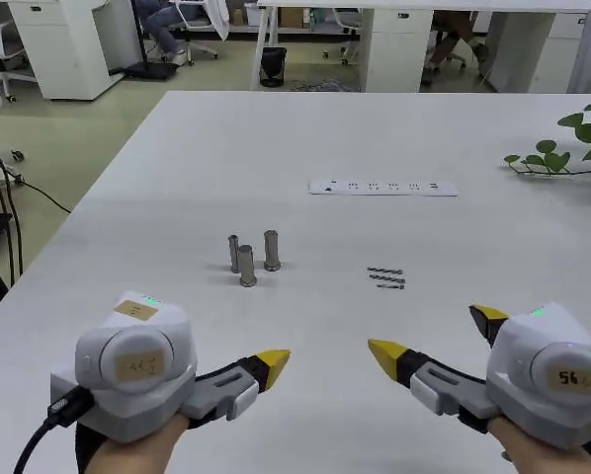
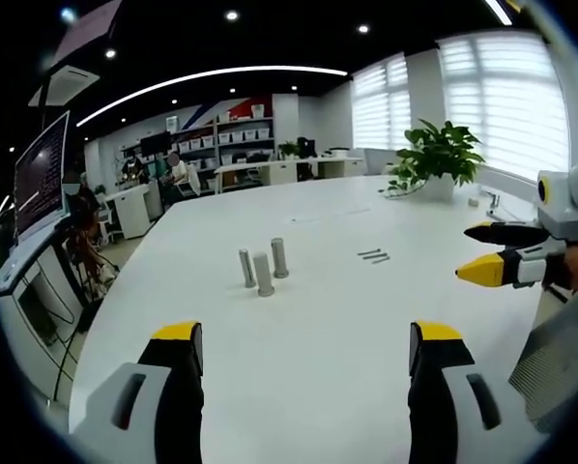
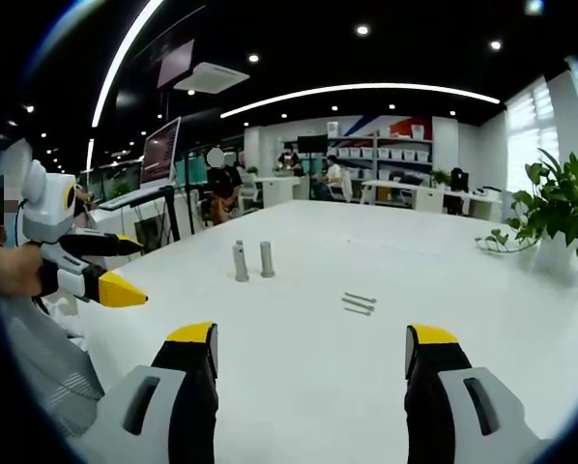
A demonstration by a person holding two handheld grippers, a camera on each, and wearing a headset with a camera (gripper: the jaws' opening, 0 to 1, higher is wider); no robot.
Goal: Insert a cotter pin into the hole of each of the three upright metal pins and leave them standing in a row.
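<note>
Three upright grey metal pins (image 1: 246,265) stand in a tight cluster on the white table, also seen in the left gripper view (image 2: 263,275). Three thin cotter pins (image 1: 385,277) lie side by side to their right, and show in the right gripper view too (image 3: 358,304). My left gripper (image 2: 306,338) is open with nothing between its yellow-tipped jaws, held near the table's front edge (image 1: 261,367), well short of the metal pins. My right gripper (image 1: 437,336) is open and empty as well, in front of the cotter pins and clear of them (image 3: 310,340).
A white power strip (image 1: 382,187) lies beyond the parts. A leafy plant (image 1: 572,148) reaches in at the far right edge. Bare tabletop (image 1: 177,168) surrounds the parts. Desks, chairs and seated people are in the room behind.
</note>
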